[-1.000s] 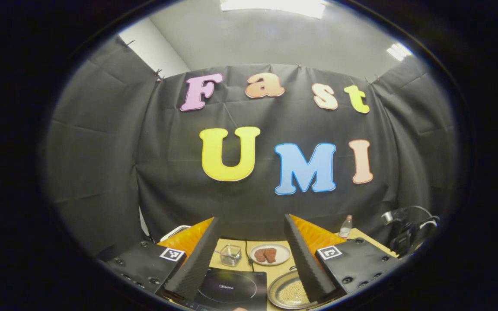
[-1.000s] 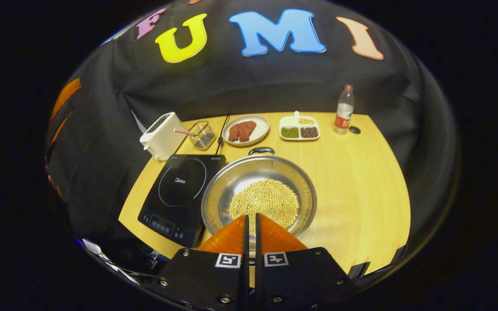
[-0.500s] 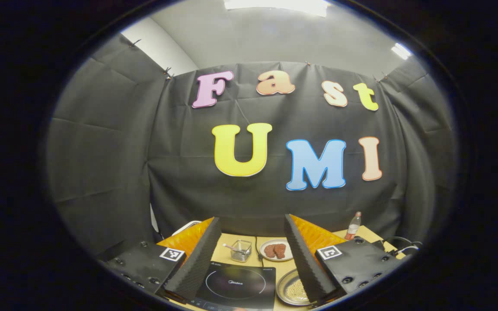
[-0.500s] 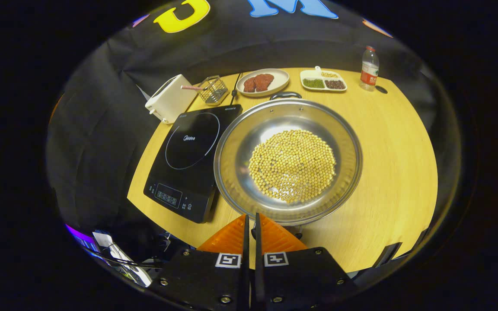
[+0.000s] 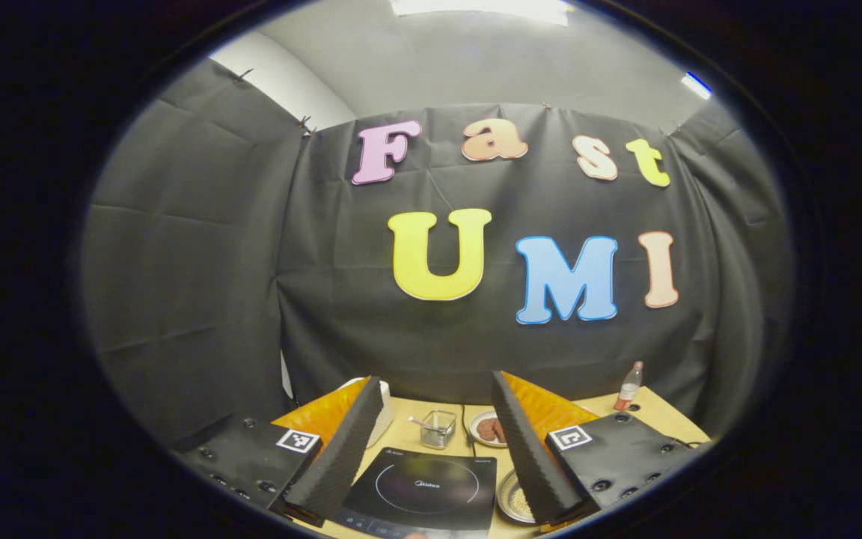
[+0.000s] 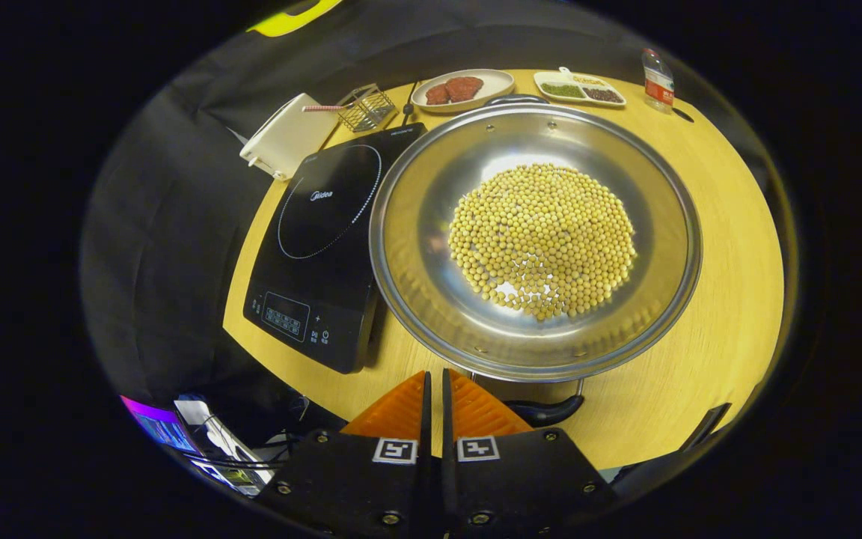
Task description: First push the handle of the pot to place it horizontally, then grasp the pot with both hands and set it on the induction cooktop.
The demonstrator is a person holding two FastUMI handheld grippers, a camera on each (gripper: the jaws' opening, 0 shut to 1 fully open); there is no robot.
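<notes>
A wide steel pot [image 6: 401,247] holding soybeans [image 6: 543,236] rests on the wooden table, right beside the black induction cooktop [image 6: 326,224]. One black handle [image 6: 547,410] points toward me at the near rim, the other handle [image 6: 513,98] sits at the far rim. My right gripper [image 6: 435,372] is shut on nothing, low over the table's near edge, just left of the near handle. My left gripper [image 5: 436,379] is open and held high, with the cooktop [image 5: 423,490] below between its fingers and the pot [image 5: 513,498] half hidden behind one finger.
Along the back of the table [image 6: 723,299] stand a white toaster [image 6: 285,135], a wire basket [image 6: 365,108], a plate of meat [image 6: 462,88], a divided dish [image 6: 579,88] and a bottle [image 6: 657,71]. Cables and a screen lie below the near edge.
My right gripper, still shut, has dropped and closed in on the pot, whose near handle now shows beside it. The left gripper has drifted left, still open.
</notes>
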